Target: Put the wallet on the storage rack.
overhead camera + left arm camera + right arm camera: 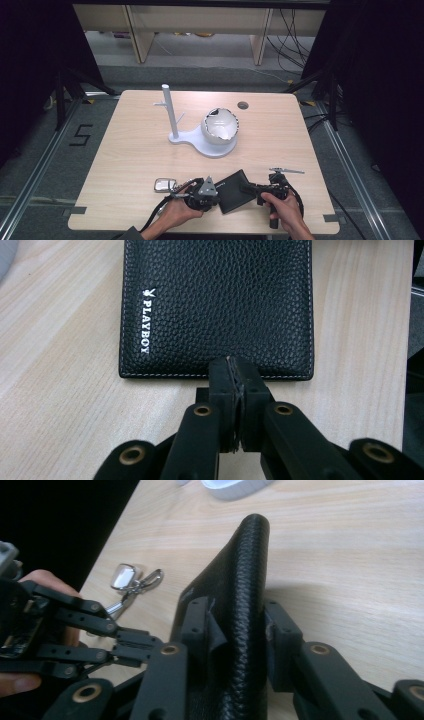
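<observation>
A black leather wallet [232, 192] with "PLAYBOY" printed on it lies near the table's front edge between my two grippers. My right gripper [248, 188] is shut on the wallet's rounded folded spine [245, 580], one jaw on each side [235, 615]. The left gripper [216, 192] is at the wallet's opposite edge. In the left gripper view its jaws [233, 371] are pressed together, with their tips against the stitched edge of the wallet [215, 305]. I see nothing between them. The left gripper's linkage [145, 642] also appears beside the wallet in the right gripper view.
A key ring with a shiny silver tag [165, 185] [125, 577] lies just left of the left gripper. A white stand with an upright post [169, 112] and round base carries a white scalloped bowl [220, 125] at mid-table. A cable hole [243, 105] sits far back.
</observation>
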Demonstrator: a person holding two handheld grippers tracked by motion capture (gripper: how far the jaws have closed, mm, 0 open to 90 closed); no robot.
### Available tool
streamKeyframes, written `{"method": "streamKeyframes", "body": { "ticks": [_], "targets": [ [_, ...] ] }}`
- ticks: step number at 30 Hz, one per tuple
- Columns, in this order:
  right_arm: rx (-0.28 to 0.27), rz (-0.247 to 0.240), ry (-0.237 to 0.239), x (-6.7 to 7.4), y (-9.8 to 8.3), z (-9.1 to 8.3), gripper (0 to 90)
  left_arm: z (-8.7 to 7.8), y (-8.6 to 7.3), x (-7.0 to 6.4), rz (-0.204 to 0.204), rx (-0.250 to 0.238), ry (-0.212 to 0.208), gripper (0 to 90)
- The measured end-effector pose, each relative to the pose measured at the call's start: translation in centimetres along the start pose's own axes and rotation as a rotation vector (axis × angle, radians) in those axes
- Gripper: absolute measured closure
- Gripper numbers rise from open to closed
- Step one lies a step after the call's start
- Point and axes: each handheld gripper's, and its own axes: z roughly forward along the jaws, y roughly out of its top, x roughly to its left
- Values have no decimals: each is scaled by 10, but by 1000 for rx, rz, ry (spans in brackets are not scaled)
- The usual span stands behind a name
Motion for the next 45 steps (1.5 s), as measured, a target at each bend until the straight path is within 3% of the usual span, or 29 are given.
{"method": "streamKeyframes", "body": {
  "ticks": [5, 6, 7, 9, 10, 12, 14, 15, 16, 17, 22, 23, 24, 25, 26, 27, 29, 32, 35, 36, 37, 42, 43, 44, 45],
  "targets": [
    [-27, -32, 39, 12, 3, -3, 757, -3, 0, 0, -14, 3, -5, 801],
    [-30, -48, 48, 13, 3, -3, 763, -4, 0, -2, -45, -33, -2, 772],
    [-37, -52, 59, 16, 4, -3, 768, -10, 0, 1, -15, -14, 7, 727],
    [-35, -71, 81, 21, 6, -5, 774, -16, -1, -1, -63, -64, 16, 615],
    [-38, -100, 83, 23, 7, -4, 775, -21, -3, 0, -63, -65, 9, 571],
    [-42, -129, 94, 26, 11, -6, 777, -30, -7, 0, -108, -100, 25, 505],
    [-59, -147, 112, 30, 15, -9, 778, -43, -12, 0, -120, -102, 44, 439],
    [-63, -121, 120, 34, 18, -11, 778, -46, -13, 0, -121, -101, 53, 412],
    [-81, -149, 126, 33, 21, -12, 778, -51, -16, -2, -139, -112, 61, 393],
    [-93, -168, 117, 34, 25, -13, 778, -56, -19, -1, -132, -99, 65, 362],
    [-143, -203, 109, 40, 45, -22, 778, -80, -37, 0, -152, -121, 138, 319],
    [-151, -200, 103, 43, 51, -25, 778, -83, -39, 1, -156, -121, 137, 315],
    [-163, -222, 93, 42, 54, -25, 778, -87, -44, 3, -183, -132, 145, 311],
    [-174, -215, 96, 44, 61, -27, 778, -92, -49, 4, -198, -130, 161, 307],
    [-185, -231, 100, 44, 67, -27, 778, -96, -53, 7, -188, -125, 170, 301],
    [-193, -237, 88, 45, 72, -29, 778, -100, -56, 7, -205, -136, 171, 298],
    [-203, -217, 86, 49, 82, -31, 779, -107, -64, 10, -225, -146, 198, 296],
    [-231, -254, 57, 46, 97, -32, 778, -116, -76, 14, -236, -148, 238, 291],
    [-251, -238, 37, 44, 111, -35, 779, -119, -82, 15, -261, -157, 248, 285],
    [-245, -203, 35, 45, 114, -36, 779, -120, -85, 15, -271, -158, 257, 284],
    [-258, -227, 23, 42, 120, -37, 778, -122, -88, 16, -267, -150, 257, 281],
    [-278, -209, -17, 37, 140, -35, 779, -124, -96, 18, -286, -145, 281, 272],
    [-285, -214, -19, 36, 144, -33, 779, -125, -97, 18, -281, -145, 295, 272],
    [-279, -189, -28, 37, 148, -32, 778, -127, -97, 19, -273, -144, 312, 272],
    [-291, -205, -36, 35, 152, -30, 779, -128, -97, 19, -272, -146, 316, 272]
  ]
}}
